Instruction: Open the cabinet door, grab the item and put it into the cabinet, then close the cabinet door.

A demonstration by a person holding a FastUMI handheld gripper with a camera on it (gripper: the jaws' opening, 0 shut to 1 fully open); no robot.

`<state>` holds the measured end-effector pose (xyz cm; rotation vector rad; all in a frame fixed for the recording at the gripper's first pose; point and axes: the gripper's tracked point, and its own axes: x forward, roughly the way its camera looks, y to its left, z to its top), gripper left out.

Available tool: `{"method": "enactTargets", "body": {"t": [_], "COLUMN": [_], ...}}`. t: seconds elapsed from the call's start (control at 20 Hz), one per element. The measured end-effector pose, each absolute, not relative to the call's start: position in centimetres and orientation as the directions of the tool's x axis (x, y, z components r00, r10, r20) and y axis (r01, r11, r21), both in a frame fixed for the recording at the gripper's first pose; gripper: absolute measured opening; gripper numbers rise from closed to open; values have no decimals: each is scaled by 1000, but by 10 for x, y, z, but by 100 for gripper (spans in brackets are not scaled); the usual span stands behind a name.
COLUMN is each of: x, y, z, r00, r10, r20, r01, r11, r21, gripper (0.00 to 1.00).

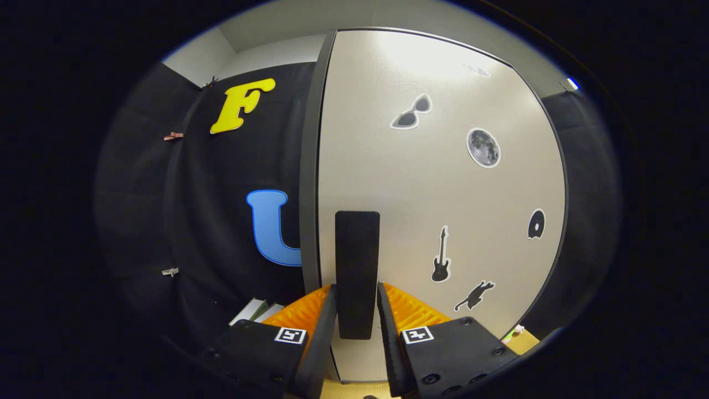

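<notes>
Door (443, 183) handle (357, 266) sits pinched between my fingers (357, 316), so I judge the task barely begun: opening, loading, closing remain.

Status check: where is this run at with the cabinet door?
Done: nothing I can confirm; whether the item is inside cannot be told. In hand: the gripper has its fingers on either side of the door handle, close to it, though contact is unclear. The door looks shut or nearly so, its edge against the frame. Left: either opening, loading and closing, or just finishing the close.
</notes>
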<state>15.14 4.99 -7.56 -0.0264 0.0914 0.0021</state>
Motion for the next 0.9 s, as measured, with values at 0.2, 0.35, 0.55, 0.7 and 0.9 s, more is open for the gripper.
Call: {"method": "enactTargets", "body": {"t": [0.2,0.35,0.55,0.7,0.9], "x": [156,155,150,143,129], "y": [49,49,50,49,48], "z": [-76,-76,-76,-76,-74], "r00": [996,996,995,995,994], "r10": [-28,-29,-24,-18,1], "r20": [-82,-85,-99,-103,-108], "r01": [26,28,22,17,-2], "r11": [999,999,1000,1000,1000], "r21": [-22,-21,-22,-12,-6], "gripper": [28,16,16,15,15]}}
